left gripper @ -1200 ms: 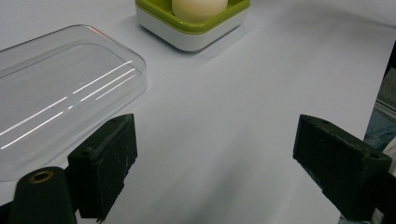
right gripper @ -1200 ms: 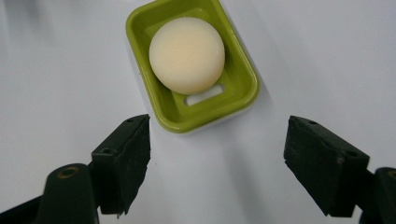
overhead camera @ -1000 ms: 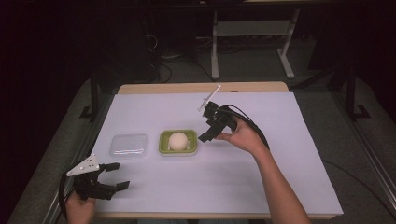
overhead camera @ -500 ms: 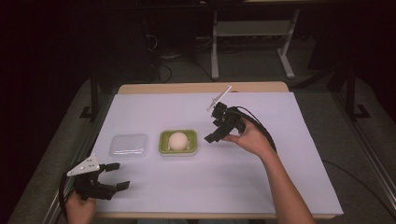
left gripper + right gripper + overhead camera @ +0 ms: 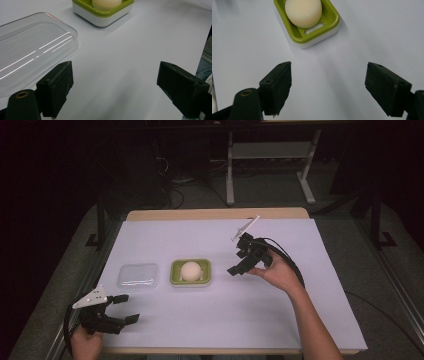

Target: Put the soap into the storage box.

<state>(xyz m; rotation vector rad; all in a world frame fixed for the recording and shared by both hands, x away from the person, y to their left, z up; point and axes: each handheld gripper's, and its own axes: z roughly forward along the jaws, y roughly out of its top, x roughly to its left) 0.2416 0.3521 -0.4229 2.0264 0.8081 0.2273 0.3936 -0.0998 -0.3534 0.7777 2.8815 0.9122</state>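
Note:
A cream round soap [image 5: 190, 270] [image 5: 303, 13] lies in a green soap dish [image 5: 175, 274] [image 5: 329, 23] [image 5: 100, 15] at the middle of the white table. A clear plastic lid [image 5: 138, 276] [image 5: 30, 52] lies flat to the dish's left. My right gripper [image 5: 239, 262] [image 5: 328, 87] hovers just right of the dish, open, nothing between its jaws. My left gripper [image 5: 125, 308] [image 5: 113, 92] rests near the front left corner, open and empty, with the lid just ahead of it.
White paper [image 5: 225, 320] covers the table, with a wooden edge [image 5: 215, 213] at the back. A cable [image 5: 290, 262] trails from the right gripper over the hand. Beyond the table stand a metal frame [image 5: 270, 155] and floor cables.
The right gripper has drawn back to the right, away from the soap dish, and dropped slightly nearer. The left gripper has stayed put.

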